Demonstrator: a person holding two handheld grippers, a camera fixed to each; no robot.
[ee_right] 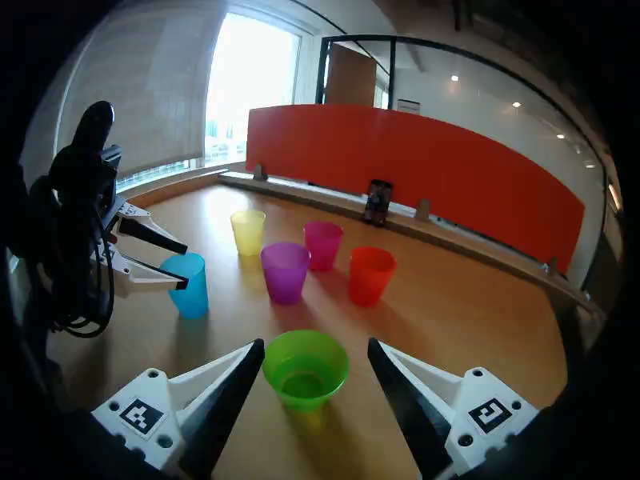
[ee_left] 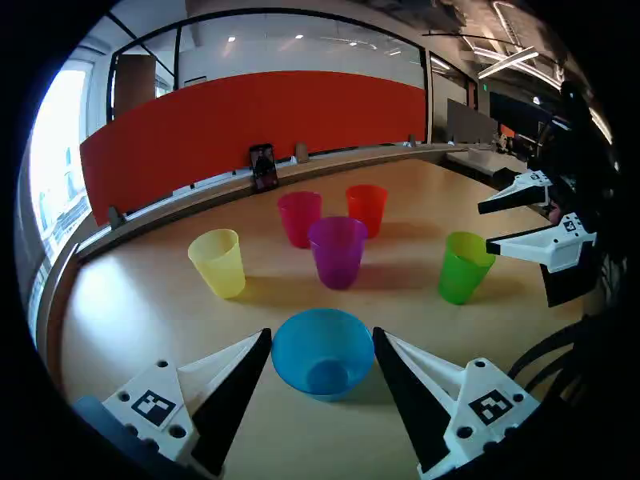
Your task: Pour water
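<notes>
Six plastic cups stand on the wooden table [ee_left: 120, 320], four of them grouped toward its far edge. Nearer, the left claw [ee_left: 321, 331] gapes wide, the blue cup [ee_left: 322, 360] between its fingers with no squeeze apparent. The right claw [ee_right: 314, 342] likewise straddles the green cup [ee_right: 306, 376], unclamped. The risk, as I judge it, is that thin cups buckle or skid if pinched off-centre. A hasty tilt could also spill, or knock the purple cup [ee_left: 337, 252] just beyond.

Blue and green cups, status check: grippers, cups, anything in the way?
Left gripper open, straddling blue cup. Right gripper open, straddling green cup. Both upright, ungripped. Purple cup stands beyond, clear of both.
</notes>
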